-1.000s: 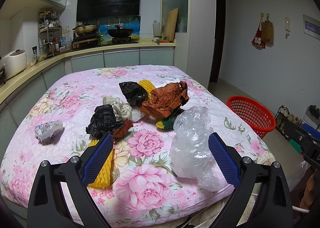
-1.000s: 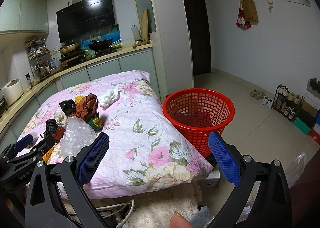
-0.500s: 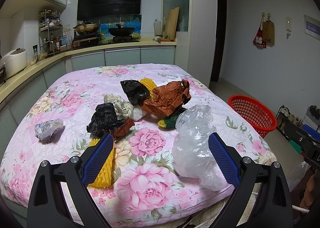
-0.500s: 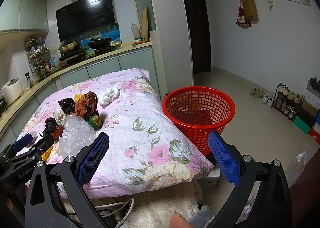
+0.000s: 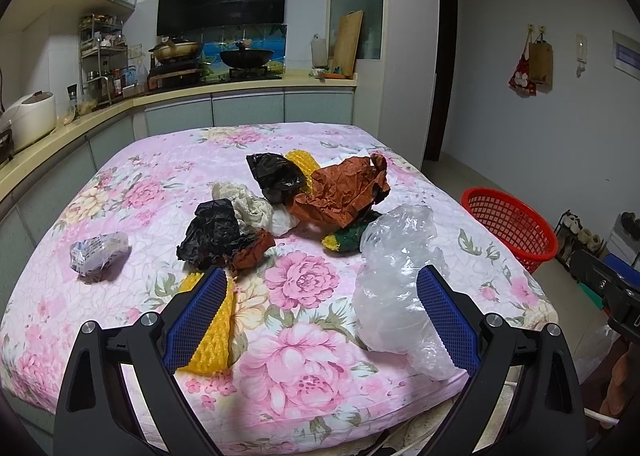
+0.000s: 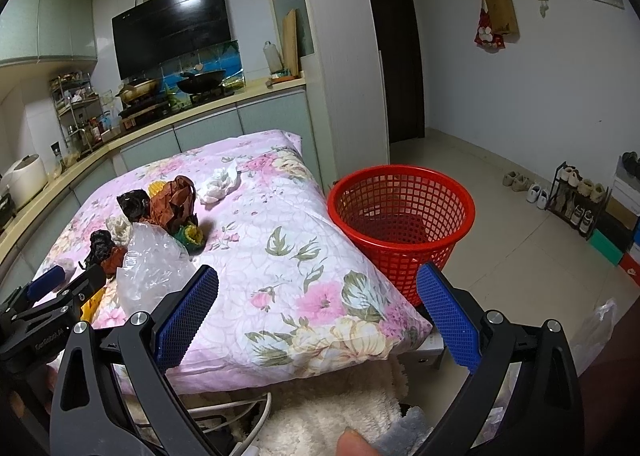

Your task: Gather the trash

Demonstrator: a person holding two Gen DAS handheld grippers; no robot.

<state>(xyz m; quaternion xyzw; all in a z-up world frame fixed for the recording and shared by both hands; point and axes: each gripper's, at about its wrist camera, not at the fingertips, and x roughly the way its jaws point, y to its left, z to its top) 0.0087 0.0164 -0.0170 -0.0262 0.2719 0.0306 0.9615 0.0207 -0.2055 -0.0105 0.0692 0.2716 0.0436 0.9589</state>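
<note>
Trash lies on a pink floral-covered table [image 5: 160, 192]: a clear plastic bag [image 5: 396, 280] near the front right, brown crumpled paper [image 5: 344, 192], black bags [image 5: 214, 232], a yellow foam net [image 5: 212, 332], a small wrapper [image 5: 98, 256]. A white crumpled tissue [image 6: 220, 184] lies farther back. The red mesh basket [image 6: 400, 216] stands on the floor right of the table. My left gripper [image 5: 320, 320] is open and empty, hovering at the table's front edge. My right gripper [image 6: 318, 316] is open and empty, before the table's right corner and the basket.
A kitchen counter [image 5: 240, 86] with a stove and pans runs behind and left of the table. A shoe rack [image 6: 576, 196] and boxes stand at the right wall. A white fluffy rug [image 6: 320, 416] and cables lie under the table's front edge.
Both grippers drifted slightly; the views shifted a little, with the table and basket sitting slightly lower or closer. Nothing was grasped or moved.
</note>
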